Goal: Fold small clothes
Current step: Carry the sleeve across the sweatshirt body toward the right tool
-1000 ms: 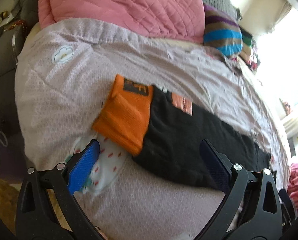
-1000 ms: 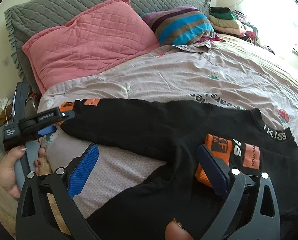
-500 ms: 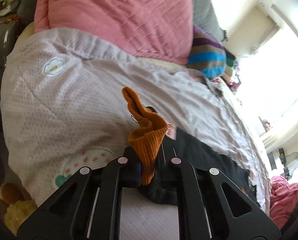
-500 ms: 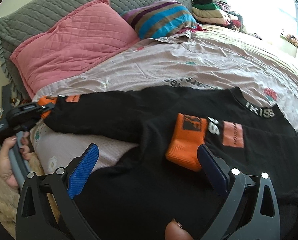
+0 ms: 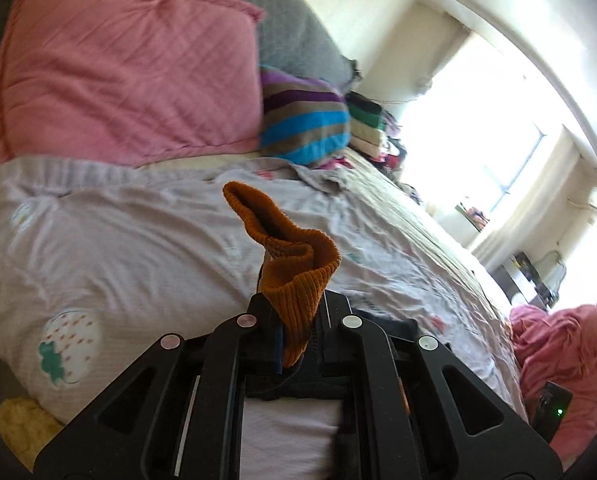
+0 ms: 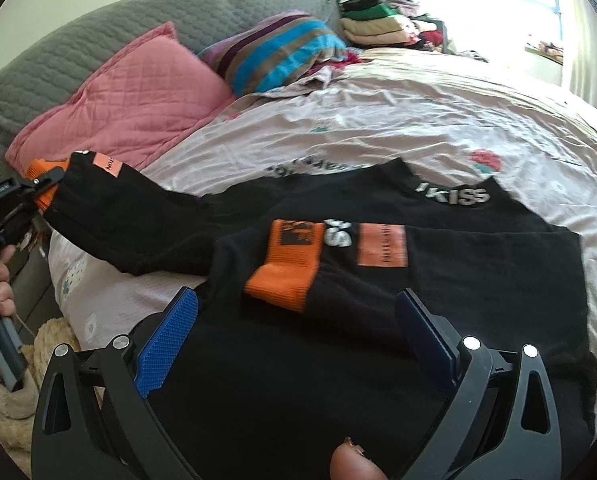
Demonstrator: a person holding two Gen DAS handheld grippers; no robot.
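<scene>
A black sweater (image 6: pixel 438 280) with orange cuffs lies on the bed. Its right sleeve is folded across the chest, with the orange cuff (image 6: pixel 290 264) on top. My left gripper (image 5: pixel 296 336) is shut on the other sleeve's orange cuff (image 5: pixel 294 276) and holds it lifted off the bed; it also shows in the right wrist view (image 6: pixel 30 196), at the far left with the sleeve (image 6: pixel 118 224) stretched out. My right gripper (image 6: pixel 298 332) is open and empty, hovering over the sweater's lower body.
A pink pillow (image 6: pixel 130 108), a striped pillow (image 6: pixel 282 48) and a grey headboard cushion (image 6: pixel 98 36) sit at the head of the bed. Folded clothes (image 6: pixel 378 24) are stacked beyond. A pink heap (image 5: pixel 558 360) lies at the right.
My left gripper shut on the orange cuff and lifted it off the bed. My right gripper drew back from the folded sleeve and stays open.
</scene>
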